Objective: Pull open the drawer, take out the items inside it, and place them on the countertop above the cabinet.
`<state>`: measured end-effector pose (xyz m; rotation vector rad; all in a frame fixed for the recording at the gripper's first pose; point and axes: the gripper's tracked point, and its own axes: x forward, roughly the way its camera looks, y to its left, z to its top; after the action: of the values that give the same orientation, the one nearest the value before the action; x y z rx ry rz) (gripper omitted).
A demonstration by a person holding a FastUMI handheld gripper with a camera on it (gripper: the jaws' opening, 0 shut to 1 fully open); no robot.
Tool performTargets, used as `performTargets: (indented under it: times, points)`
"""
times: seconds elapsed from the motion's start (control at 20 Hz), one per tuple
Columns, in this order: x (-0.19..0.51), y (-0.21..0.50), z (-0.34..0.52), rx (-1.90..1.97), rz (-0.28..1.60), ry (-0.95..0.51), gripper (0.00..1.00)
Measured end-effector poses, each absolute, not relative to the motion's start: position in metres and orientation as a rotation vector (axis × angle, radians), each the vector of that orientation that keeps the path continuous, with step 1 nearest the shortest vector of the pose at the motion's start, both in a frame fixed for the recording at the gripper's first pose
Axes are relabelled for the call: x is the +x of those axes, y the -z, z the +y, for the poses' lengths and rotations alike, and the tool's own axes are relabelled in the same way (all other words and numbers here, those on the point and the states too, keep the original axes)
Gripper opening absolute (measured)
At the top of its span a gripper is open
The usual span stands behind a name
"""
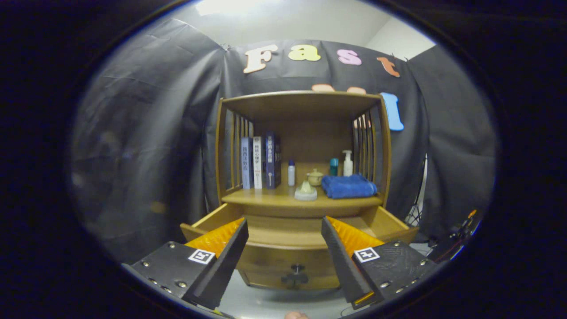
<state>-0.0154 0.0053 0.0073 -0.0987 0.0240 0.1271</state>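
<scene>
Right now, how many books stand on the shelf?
3: a pale blue book, a white book and a dark blue book, side by side at the shelf's left end.

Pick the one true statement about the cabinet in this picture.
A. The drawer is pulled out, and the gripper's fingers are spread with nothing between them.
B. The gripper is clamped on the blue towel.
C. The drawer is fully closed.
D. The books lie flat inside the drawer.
A: the drawer juts out below the shelf, and the gripper hangs open in front of it, holding nothing.
</scene>
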Motion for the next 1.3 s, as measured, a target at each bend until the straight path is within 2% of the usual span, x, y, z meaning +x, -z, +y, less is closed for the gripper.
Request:
performTargets:
  times: [0.25,0.8,1.25,1.3]
  points:
    - [-0.021,0.051,-0.017,-0.016,0.104,-0.081,0.99]
    - [-0.015,0.106,-0.004,-0.071,0.122,-0.106,1.00]
    - [0.059,0.130,-0.021,-0.044,0.228,-0.014,1.00]
    - [0.058,0.122,-0.016,-0.004,0.184,-0.010,1.00]
